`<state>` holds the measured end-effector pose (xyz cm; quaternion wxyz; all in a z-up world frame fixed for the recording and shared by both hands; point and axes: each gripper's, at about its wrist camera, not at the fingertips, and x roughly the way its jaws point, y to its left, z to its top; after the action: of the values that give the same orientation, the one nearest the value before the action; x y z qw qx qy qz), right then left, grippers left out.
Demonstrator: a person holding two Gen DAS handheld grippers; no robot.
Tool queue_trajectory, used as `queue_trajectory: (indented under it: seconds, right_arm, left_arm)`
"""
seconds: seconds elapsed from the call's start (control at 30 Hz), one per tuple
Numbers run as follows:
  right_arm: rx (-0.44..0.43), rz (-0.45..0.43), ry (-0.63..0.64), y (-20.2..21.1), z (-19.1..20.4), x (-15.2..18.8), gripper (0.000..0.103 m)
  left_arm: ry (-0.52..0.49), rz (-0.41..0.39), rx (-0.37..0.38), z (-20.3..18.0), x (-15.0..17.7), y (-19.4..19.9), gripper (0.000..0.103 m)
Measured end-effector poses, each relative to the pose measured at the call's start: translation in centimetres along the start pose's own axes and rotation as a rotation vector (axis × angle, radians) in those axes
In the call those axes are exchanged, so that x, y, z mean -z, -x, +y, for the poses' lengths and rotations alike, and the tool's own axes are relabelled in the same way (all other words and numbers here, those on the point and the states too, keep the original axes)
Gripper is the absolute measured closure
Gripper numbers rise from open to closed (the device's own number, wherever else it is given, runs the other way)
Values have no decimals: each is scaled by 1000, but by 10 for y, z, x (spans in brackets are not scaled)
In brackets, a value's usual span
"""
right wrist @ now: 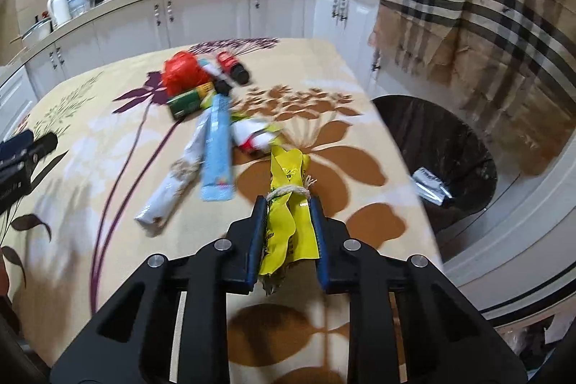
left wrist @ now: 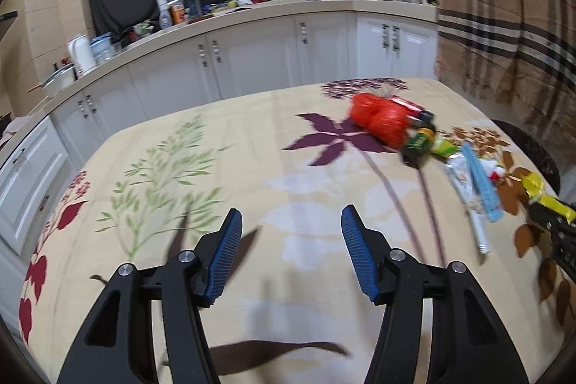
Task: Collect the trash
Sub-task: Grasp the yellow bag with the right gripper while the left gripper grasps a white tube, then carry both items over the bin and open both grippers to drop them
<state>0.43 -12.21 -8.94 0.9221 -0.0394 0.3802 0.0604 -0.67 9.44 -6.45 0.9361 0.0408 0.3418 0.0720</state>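
Hovering over the flowered tabletop (left wrist: 180, 168), the left tool (left wrist: 291, 222) stands half spread with nothing between its pads, the trash pile (left wrist: 414, 139) lying off to its right. In the right wrist view, the right tool (right wrist: 289, 204) is clamped on a yellow wrapper (right wrist: 288, 179) tied with string, near the tabletop's right edge beside the black bin (right wrist: 439, 146).

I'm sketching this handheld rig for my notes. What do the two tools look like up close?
Both look alike. The left tool and right tool each have two black angular plastic arms with triangular cut-outs and round silver pivot pins. The fingers carry blue ribbed pads on their inner faces. No cables, markings or sleeves show in either view.
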Motion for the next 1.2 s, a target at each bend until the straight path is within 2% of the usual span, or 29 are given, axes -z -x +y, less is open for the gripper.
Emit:
queue_trajectory:
  seconds: [0.27,0.53,0.8,0.83,1.0,1.1,1.2]
  right_arm:
    - [34,-30,-44,-3,-36,-6,80]
    - [34,-42,-86,-7,-68,-9,80]
    - [6,-44,-99,-8,-79,-13,80]
    - [3,-45,-100,-8,-80,-13,80]
    - [-4,-50,-105,-7,-82,-14,80]
    - [-7,-51,-105,-7,-82,-14,80]
    - [-5,-52,-107,-6,-82,-15,80]
  left_arm:
    - [-62,6,68,-52,-8,-2,46]
    - [-82,69,146,-100,-8,-17,46]
    - [-115,124,176,-120,-7,-29,47]
    - [-119,132,186,-122,-6,-30,49]
    - [-120,167,225,-123,-3,-34,86]
    - [-109,157,244,-120,-3,-31,87]
    - [-104,117,233,-116,-4,-22,87]
